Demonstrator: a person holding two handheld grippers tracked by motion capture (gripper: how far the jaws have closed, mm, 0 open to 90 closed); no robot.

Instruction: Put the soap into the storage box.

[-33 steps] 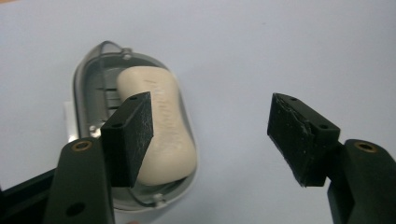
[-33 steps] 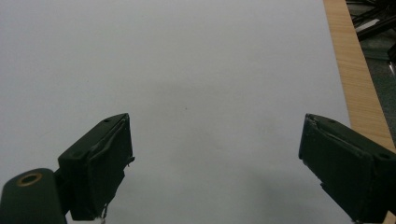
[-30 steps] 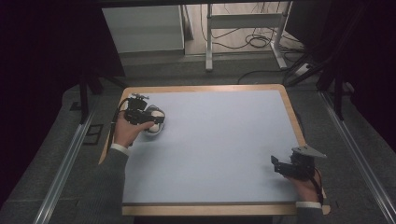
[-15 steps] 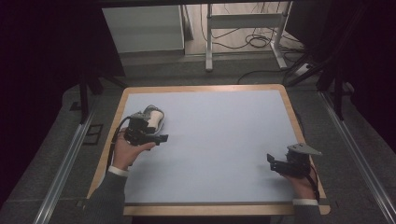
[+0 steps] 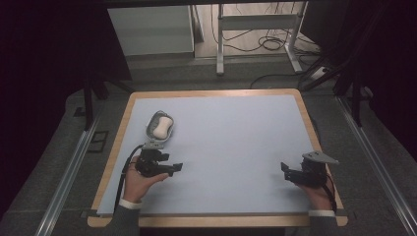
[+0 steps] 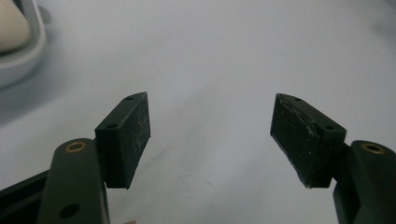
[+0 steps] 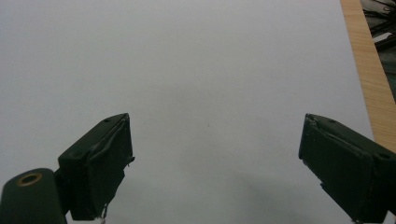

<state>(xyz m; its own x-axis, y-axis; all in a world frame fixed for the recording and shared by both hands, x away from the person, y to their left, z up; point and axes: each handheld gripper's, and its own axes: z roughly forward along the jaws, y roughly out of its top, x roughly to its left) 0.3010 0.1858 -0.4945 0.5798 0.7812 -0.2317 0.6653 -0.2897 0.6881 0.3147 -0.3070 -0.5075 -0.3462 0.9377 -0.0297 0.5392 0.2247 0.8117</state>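
1. A grey oval soap dish is seen lying flat near the left edge of the table.
2. A pale, cream-coloured soap bar is laid inside the dish, along its length.

Table: I see a pale blue top, wood-edged | floor: grey carpet with metal rails either side | behind: white cabinet, metal desk frame, loose cables | light: dim, I make out dark edges.
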